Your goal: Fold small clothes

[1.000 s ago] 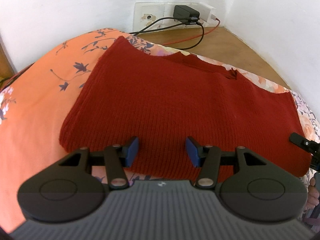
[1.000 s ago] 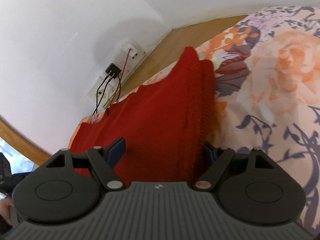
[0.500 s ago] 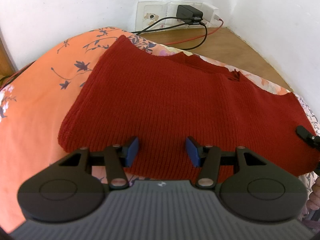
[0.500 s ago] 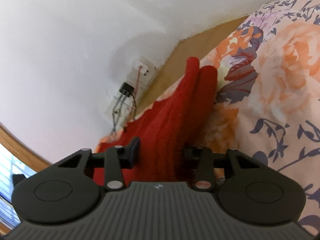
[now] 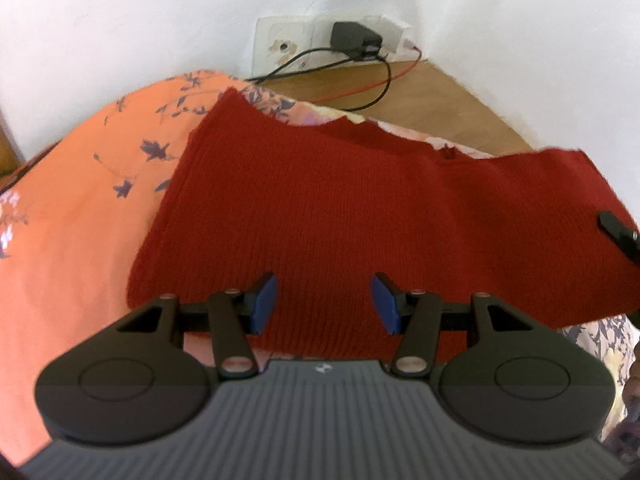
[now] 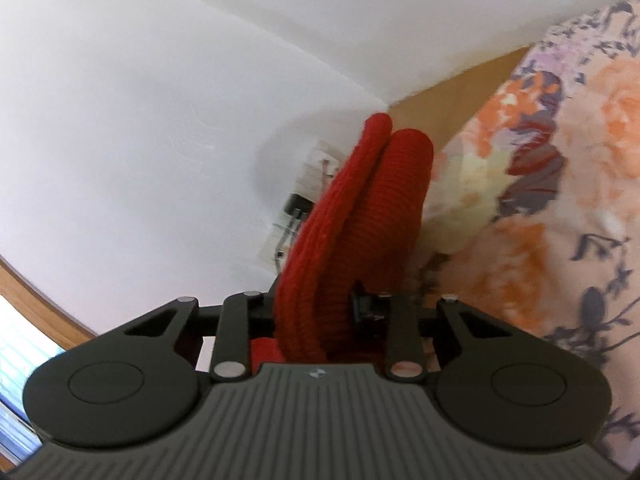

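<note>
Your right tool (image 6: 316, 312) is clamped on the red knit garment's (image 5: 360, 216) edge; your left tool (image 5: 324, 304) hangs wide open, empty, above it.

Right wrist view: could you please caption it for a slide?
Right gripper shut on the bunched edge of a red knit garment above a floral bedsheet.

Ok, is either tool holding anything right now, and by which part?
The right tool is clamped on the red sweater, pinching its doubled-up side edge. The left tool is open above the near hem, holding nothing.
</note>
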